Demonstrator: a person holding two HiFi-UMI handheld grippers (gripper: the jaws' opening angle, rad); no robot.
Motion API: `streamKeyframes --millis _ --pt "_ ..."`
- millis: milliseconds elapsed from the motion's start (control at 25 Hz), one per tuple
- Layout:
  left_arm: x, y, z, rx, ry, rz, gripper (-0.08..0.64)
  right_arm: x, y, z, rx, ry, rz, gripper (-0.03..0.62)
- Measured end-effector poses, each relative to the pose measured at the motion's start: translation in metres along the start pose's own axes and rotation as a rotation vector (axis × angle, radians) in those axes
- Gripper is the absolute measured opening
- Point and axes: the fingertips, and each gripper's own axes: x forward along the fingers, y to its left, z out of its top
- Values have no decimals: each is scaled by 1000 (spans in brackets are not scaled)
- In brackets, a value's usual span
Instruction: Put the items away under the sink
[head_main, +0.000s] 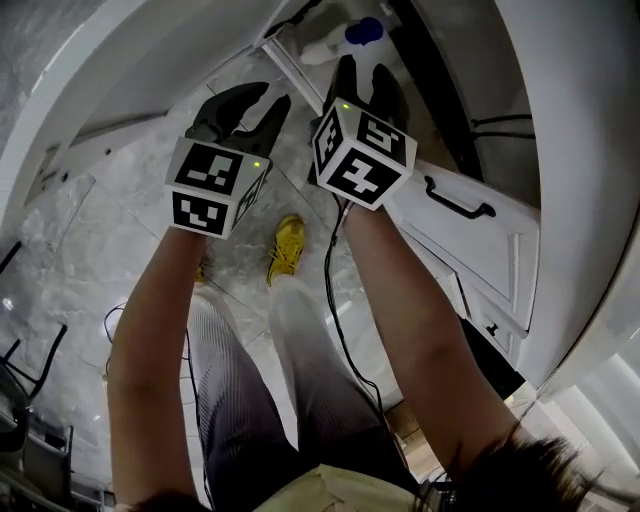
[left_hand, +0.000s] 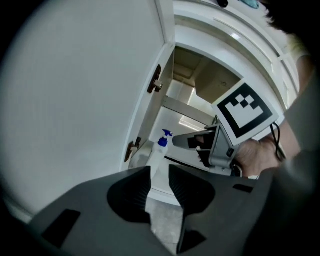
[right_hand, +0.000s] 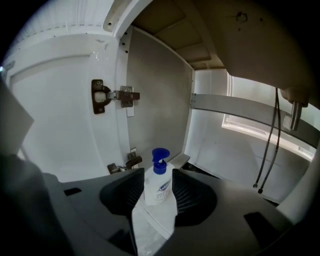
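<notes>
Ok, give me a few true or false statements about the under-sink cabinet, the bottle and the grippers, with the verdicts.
1. The pump bottle stands upright at the front of the cabinet floor. True.
2. The bottle's pump head is red. False: it is blue.
3. The left gripper holds the bottle. False: nothing is between its fingers.
4. The cabinet door is swung open. True.
5. The right gripper has its fingers apart. True.

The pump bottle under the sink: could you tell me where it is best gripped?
Grip the pump bottle across its white body, below the blue pump head, coming level through the open cabinet front; it stands upright and the head is narrow.
</notes>
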Motion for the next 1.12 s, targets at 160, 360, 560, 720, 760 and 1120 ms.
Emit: streamKeyframes --millis 160,360,560,720,760,1120 --pt "-28 -10 18 21 -18 -11 118 -30 4 4 17 11 5 168" --pt "-55 -24 45 2 -50 -16 94 -65 -3 10 25 38 -8 142" --pt "-84 -40 61 -17 -52 -9 72 -100 -3 21 66 54 -19 124" --pt "-115 -58 74 -69 -66 1 63 -138 7 31 117 66 -1 114" --pt "-123 -63 77 -74 -65 1 63 -146 10 34 127 67 5 111" --pt "-189 -90 128 -135 -70 57 57 -216 25 74 97 44 74 95"
